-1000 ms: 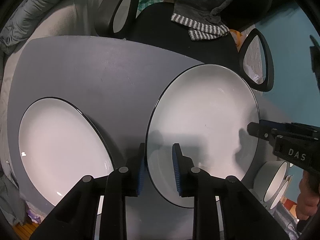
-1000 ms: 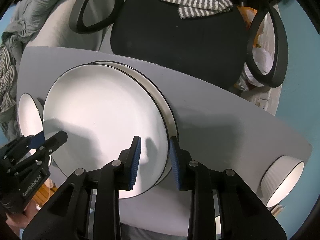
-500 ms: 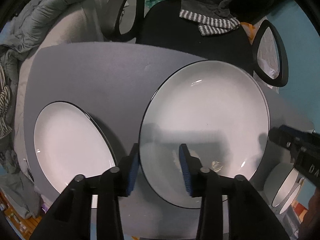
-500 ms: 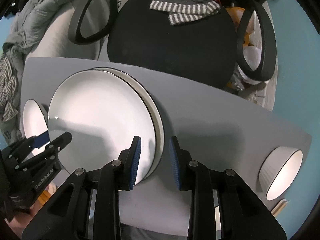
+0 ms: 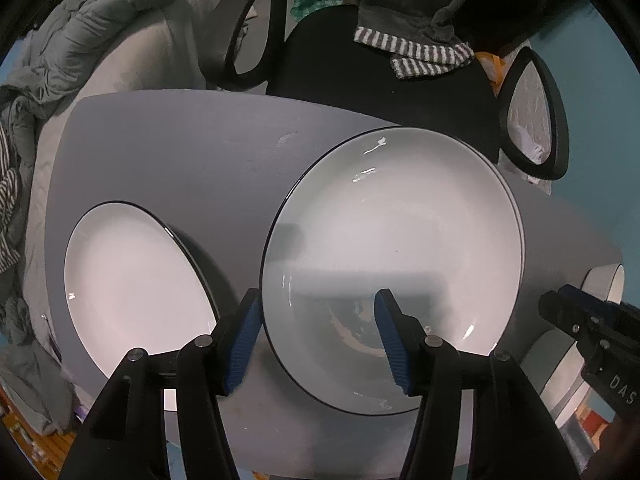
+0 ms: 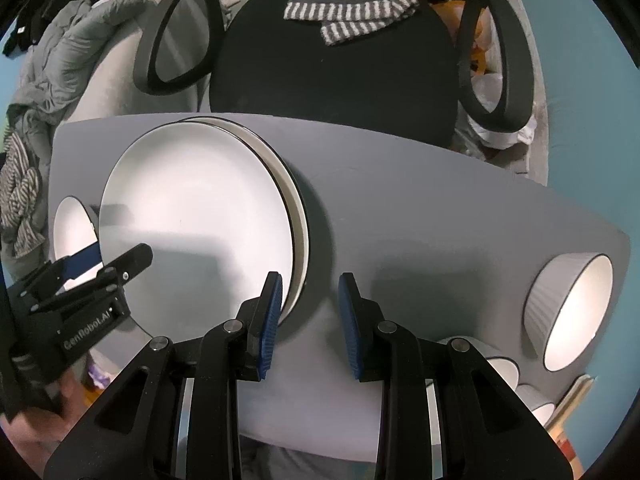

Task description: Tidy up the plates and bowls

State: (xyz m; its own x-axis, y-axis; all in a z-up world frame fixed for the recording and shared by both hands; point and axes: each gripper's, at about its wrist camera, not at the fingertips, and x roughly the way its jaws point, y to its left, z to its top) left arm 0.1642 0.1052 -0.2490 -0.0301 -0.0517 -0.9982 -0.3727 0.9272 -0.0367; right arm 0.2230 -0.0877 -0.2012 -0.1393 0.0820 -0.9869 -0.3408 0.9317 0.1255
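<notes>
A large white plate with a black rim (image 5: 396, 248) lies stacked on another plate (image 6: 298, 216) in the middle of the grey table (image 5: 192, 152). A second white plate (image 5: 132, 288) lies to its left. My left gripper (image 5: 316, 340) is open, its pads either side of the stacked plate's near rim, holding nothing. My right gripper (image 6: 310, 318) is open and empty, just right of the stack (image 6: 192, 216). A ribbed white bowl (image 6: 572, 312) sits at the table's right edge.
A black office chair (image 6: 332, 80) with a striped cloth (image 6: 352, 20) stands behind the table. Grey bedding (image 5: 100, 40) lies at the left. More white bowls (image 6: 504, 368) sit near the right front corner.
Both grippers have opened and drawn back from the top plate, which now rests on the plate below. The right gripper has shifted to the right, off the stack.
</notes>
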